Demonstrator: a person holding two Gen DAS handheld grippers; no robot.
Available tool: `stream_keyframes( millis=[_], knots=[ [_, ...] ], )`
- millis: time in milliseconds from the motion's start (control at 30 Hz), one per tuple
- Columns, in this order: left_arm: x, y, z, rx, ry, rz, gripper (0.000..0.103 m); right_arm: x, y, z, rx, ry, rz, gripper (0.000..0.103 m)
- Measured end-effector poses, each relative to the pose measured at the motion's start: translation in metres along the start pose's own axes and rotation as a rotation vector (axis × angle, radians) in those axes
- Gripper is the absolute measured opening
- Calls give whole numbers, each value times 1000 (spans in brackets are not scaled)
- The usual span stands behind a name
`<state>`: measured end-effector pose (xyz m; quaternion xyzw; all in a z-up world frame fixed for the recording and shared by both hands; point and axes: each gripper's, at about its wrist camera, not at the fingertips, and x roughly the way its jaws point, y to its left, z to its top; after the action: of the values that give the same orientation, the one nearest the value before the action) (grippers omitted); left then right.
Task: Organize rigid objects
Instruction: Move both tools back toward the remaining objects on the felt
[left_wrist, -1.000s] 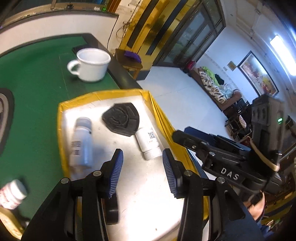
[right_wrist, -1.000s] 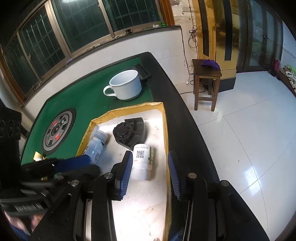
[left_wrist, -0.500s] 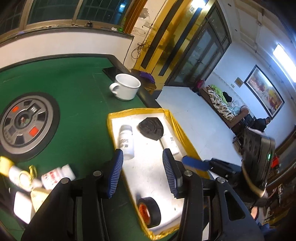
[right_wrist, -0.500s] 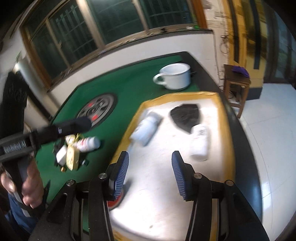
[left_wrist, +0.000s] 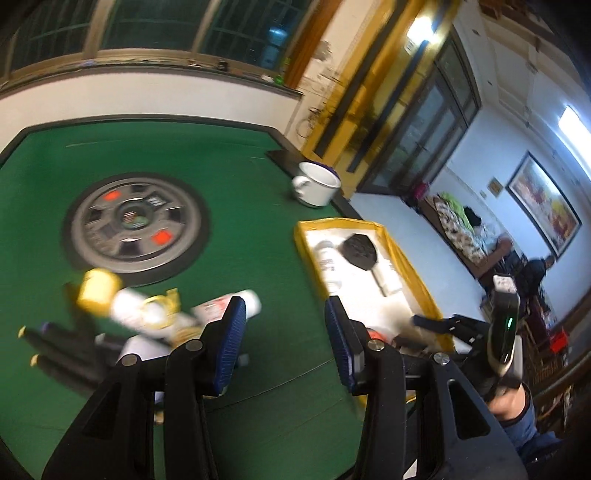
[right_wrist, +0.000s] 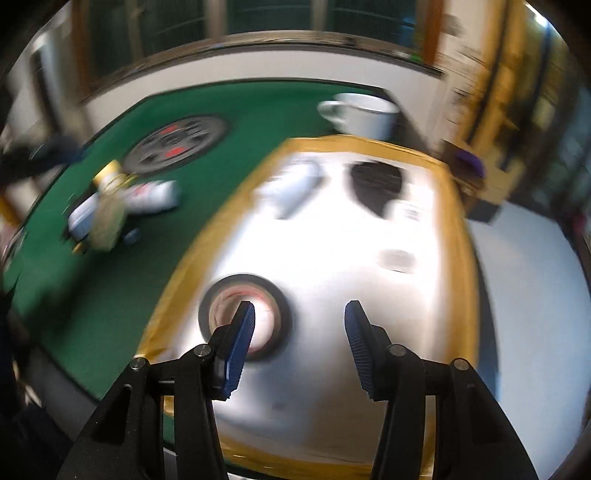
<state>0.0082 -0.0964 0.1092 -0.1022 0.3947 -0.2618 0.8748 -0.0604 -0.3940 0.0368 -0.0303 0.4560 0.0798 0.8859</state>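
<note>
A yellow-rimmed white tray (left_wrist: 307, 254) (right_wrist: 207, 236) lies on the green table. In it are a white bottle (left_wrist: 327, 258) (right_wrist: 295, 184), a black shield-shaped piece (left_wrist: 358, 247) (right_wrist: 376, 184), a small white bottle (left_wrist: 388, 280) (right_wrist: 406, 212) and a black tape roll (right_wrist: 275, 306). My right gripper (right_wrist: 299, 321) hovers over the tray's near end, jaws opening, nothing pressed between them; its left finger overlaps the roll. My left gripper (left_wrist: 282, 332) is open and empty above the felt. Beside it lies a loose pile: a yellow-capped bottle (left_wrist: 98, 291), a red-labelled bottle (left_wrist: 225, 306) and black markers (left_wrist: 55, 350).
A white mug (left_wrist: 316, 184) (right_wrist: 364, 110) stands beyond the tray near the table's far edge. A grey wheel-like disc (left_wrist: 136, 229) is set into the felt. The table's dark edge runs right of the tray, with floor below. A hand (left_wrist: 509, 402) holds the right gripper.
My left gripper has drawn back from over the tray and swung left, bringing the pile into view. My right gripper has moved back to the tray's near end over the tape roll, its jaws wider.
</note>
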Motion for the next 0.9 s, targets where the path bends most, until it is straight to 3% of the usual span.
stream_keyframes(
  millis=[100,267,400,567,767,900],
  knots=[
    [-18,28,-9,-47,-25,27,43,-19,-16,3,71,-48,43,46],
    [-40,76,-25,-156,-48,83,43,-33,8,12,59,-113,131,47],
    [-44,100,-38,-211,-47,116,43,-20,46,25,15,-85,223,47],
    [-42,127,-52,-297,-18,152,43,-6,87,29,-35,-60,278,46],
    [-23,154,-66,-461,52,197,43,4,103,27,-46,-37,307,47],
    [-7,158,-66,-499,83,218,43,9,106,25,-48,-26,314,47]
  ],
)
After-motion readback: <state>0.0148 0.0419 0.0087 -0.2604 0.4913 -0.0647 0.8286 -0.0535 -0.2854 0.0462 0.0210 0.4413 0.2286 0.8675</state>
